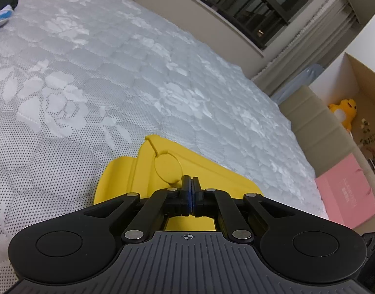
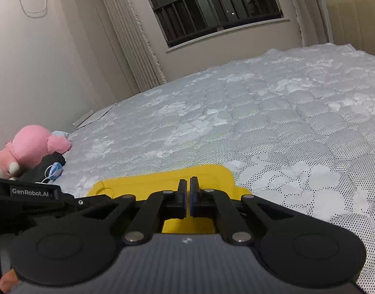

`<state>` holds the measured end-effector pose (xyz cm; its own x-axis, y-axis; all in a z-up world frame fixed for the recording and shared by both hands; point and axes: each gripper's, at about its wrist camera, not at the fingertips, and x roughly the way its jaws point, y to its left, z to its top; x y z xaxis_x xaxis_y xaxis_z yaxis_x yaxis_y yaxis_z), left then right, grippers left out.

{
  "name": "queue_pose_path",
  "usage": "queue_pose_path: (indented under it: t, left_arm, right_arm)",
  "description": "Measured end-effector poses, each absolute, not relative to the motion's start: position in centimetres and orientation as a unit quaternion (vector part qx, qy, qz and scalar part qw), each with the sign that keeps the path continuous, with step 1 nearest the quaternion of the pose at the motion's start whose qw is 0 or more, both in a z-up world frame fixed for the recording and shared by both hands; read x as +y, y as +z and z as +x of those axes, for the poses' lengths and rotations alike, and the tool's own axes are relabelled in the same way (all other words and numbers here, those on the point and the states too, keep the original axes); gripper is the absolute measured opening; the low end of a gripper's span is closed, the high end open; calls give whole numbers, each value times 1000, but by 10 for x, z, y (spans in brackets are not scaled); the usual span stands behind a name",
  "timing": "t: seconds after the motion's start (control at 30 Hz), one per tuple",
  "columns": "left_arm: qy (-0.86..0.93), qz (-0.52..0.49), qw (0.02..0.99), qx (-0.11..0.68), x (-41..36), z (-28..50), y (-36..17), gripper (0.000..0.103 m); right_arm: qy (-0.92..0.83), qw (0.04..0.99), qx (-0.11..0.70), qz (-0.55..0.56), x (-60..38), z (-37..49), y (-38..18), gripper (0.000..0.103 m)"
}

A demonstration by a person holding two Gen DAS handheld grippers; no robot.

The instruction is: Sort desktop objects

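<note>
Both grippers sit low over a yellow plastic box on the mattress. At the bottom centre of the left wrist view, the left gripper (image 1: 191,186) has its pads pressed together with nothing visible between them, tips just over the yellow box (image 1: 163,169), whose top carries a round tab and a moulded ridge. In the right wrist view the right gripper (image 2: 188,188) shows a thin slit between its pads, nothing in it, above the same yellow box (image 2: 163,181) at lower centre. What the box holds cannot be seen.

Around it spreads the grey quilted mattress (image 1: 114,73). At the left edge of the right wrist view lie a pink plush toy (image 2: 33,147) and a small blue item (image 2: 55,170). A cardboard carton (image 1: 363,80) at right in the left view holds a yellow plush duck (image 1: 345,112), with a pink flat box (image 1: 346,191) below it.
</note>
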<state>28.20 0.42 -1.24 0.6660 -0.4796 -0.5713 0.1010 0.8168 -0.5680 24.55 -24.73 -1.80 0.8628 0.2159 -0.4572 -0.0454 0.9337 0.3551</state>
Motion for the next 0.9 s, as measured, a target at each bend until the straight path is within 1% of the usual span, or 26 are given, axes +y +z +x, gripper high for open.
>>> queue_pose_path:
  t: [0.27,0.3,0.33,0.37,0.43,0.47,0.5,0.53,0.57,0.6,0.63,0.67,0.7,0.73,0.77,0.8,0.83,0.87,0.9]
  left_arm:
    - [-174,-273,875,359,9,277,-16,3]
    - [-177,-274,876,354,10,273,-16,3]
    - [-178,-272,879,349,11,268,-13,3]
    - [-175,-266,884,343,11,263,-9,8]
    - [-167,-256,895,326,13,246,2,9]
    - [-167,-250,898,320,13,235,6,15]
    - [-167,-243,902,316,14,223,10,26]
    - [-165,-233,906,313,15,210,13,32]
    - [-160,-222,910,312,16,197,15,40]
    - [-153,-211,914,312,18,184,15,42]
    - [-145,-201,916,314,20,171,15,43]
    - [-139,-191,918,320,22,158,13,44]
    - [-135,-183,918,325,23,148,12,45]
    - [-131,-174,918,331,24,138,11,47]
    - [-125,-163,920,335,24,128,10,53]
    - [-117,-151,921,338,23,118,9,61]
    - [-109,-138,924,340,23,108,9,64]
    - [-103,-127,926,340,22,98,8,67]
    - [-99,-119,928,339,21,89,9,74]
  right_arm:
    - [69,949,244,189,-249,240,-18,0]
    - [69,949,239,193,-250,238,-17,1]
    - [68,949,235,197,-251,234,-14,9]
    - [68,950,232,200,-251,228,-11,11]
    - [64,952,227,196,-250,211,-4,16]
    - [62,953,225,192,-249,202,0,16]
    - [60,955,223,186,-248,192,3,19]
    - [58,958,221,176,-248,182,7,26]
    - [52,960,217,169,-248,171,11,31]
    - [48,962,213,165,-249,160,14,40]
    - [49,963,208,163,-250,148,16,45]
    - [49,964,205,161,-250,137,18,46]
    - [49,965,203,157,-249,125,17,49]
    - [49,966,202,153,-247,114,16,55]
    - [50,967,200,149,-246,103,15,59]
    - [50,968,198,145,-245,91,14,68]
    - [50,969,197,141,-243,80,13,76]
    - [50,970,195,137,-242,69,12,78]
    - [49,971,194,134,-241,59,11,82]
